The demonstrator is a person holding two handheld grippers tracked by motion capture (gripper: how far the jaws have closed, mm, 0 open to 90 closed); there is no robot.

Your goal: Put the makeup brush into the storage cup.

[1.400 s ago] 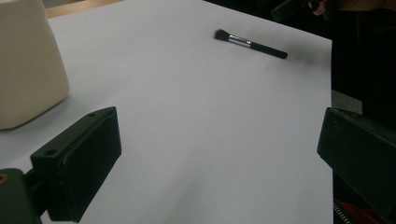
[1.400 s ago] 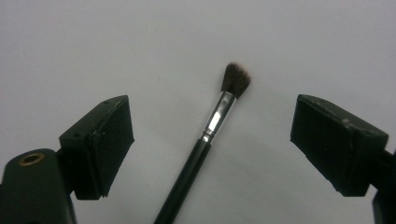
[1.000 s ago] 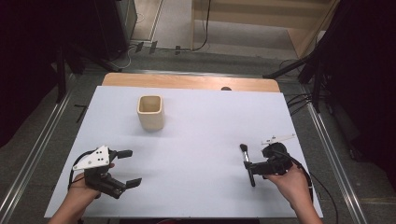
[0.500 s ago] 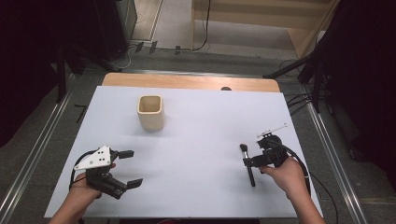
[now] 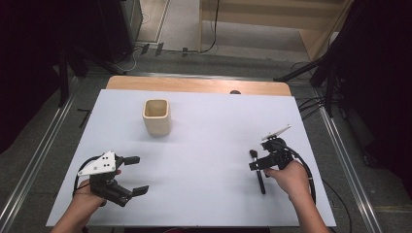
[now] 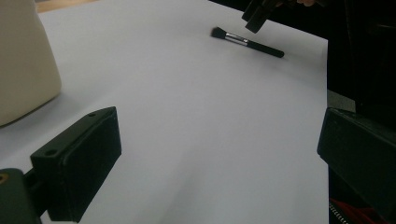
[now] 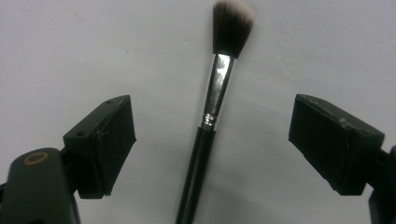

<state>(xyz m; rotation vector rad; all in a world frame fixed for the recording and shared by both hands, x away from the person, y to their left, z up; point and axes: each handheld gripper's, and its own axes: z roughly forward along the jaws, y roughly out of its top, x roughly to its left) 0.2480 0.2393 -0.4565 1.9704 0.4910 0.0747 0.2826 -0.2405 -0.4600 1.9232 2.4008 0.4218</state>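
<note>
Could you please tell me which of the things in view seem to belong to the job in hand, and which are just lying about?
Likely in play:
- makeup brush, lying flat between the open jaws of the right gripper
- cream cup, upright, probably where the brush goes

Idle or background:
- left gripper, open, resting near the table's front edge
- cables on the floor beyond the table

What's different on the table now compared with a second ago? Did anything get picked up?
Nothing has been picked up. The right gripper has shifted slightly toward the person and now sits over the makeup brush, its open jaws on either side of the handle without touching it. The brush lies flat where it was. The left gripper, also open, and the cream cup have stayed put.
</note>
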